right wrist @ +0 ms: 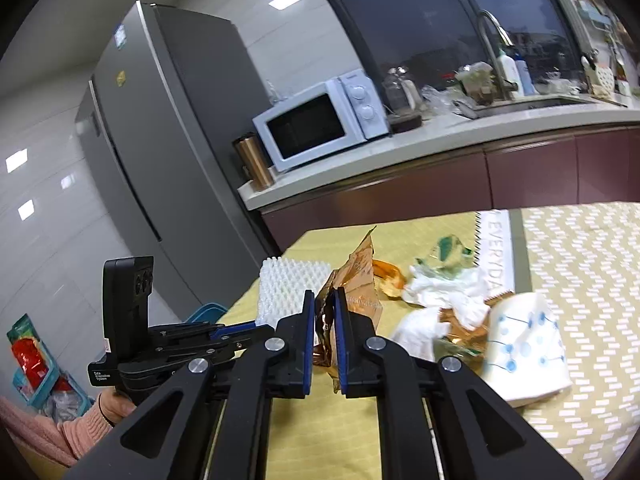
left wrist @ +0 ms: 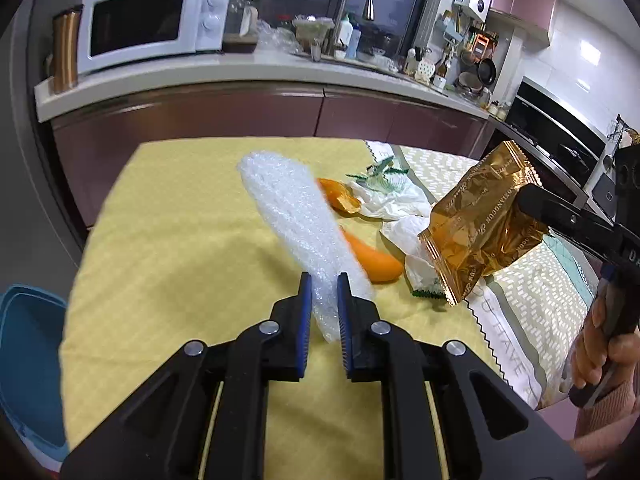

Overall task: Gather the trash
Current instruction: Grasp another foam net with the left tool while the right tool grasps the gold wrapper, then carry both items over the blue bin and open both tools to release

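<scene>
- Left claw (left wrist: 323, 284) pinches 1 end of a white bubble-wrap strip (left wrist: 294, 216), held clear above the yellow-clothed desk (left wrist: 180, 220), likely for carrying to a bin.
- Right claw (right wrist: 321, 300) is clamped on a crinkled gold foil snack wrapper (right wrist: 358, 280), also lifted.
- Orange peel (left wrist: 376, 262), crumpled white tissues (left wrist: 394, 202) and a white dotted paper cup (right wrist: 524, 344) await on the desk.
- Blue plastic tub (left wrist: 28, 344) beside the desk probably takes trash.

Counter: you see a white microwave (left wrist: 154, 20) beside a copper tumbler (left wrist: 64, 50).
Corner: your grey fridge (right wrist: 160, 128).
</scene>
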A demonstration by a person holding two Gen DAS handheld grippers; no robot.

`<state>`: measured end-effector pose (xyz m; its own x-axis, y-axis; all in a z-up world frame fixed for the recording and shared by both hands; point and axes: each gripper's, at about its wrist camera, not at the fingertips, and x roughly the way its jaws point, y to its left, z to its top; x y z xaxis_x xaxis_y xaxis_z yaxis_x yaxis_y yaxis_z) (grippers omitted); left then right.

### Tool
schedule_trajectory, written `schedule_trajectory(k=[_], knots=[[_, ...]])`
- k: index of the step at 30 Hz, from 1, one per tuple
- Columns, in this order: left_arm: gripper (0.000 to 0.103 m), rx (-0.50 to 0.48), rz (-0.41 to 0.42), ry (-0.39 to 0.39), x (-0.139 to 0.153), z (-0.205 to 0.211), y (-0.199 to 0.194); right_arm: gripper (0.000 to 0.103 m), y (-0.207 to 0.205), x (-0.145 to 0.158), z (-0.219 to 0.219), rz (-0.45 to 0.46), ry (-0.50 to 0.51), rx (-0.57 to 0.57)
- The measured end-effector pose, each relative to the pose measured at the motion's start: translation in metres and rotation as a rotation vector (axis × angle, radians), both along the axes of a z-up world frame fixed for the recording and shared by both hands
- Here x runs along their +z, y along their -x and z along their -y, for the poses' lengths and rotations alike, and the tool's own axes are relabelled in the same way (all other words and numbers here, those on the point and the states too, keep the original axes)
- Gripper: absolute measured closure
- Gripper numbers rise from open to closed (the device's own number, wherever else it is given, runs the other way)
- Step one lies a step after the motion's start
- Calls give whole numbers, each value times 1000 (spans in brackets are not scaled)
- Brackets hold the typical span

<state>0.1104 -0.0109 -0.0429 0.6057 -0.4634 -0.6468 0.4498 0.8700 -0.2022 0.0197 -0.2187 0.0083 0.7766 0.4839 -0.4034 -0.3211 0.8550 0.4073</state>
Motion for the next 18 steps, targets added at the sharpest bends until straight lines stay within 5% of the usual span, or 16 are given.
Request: schedule_trajectory(k=[18], knots=[[90, 142, 85, 55, 24, -104, 57, 94, -20, 0, -70, -24, -80, 211]])
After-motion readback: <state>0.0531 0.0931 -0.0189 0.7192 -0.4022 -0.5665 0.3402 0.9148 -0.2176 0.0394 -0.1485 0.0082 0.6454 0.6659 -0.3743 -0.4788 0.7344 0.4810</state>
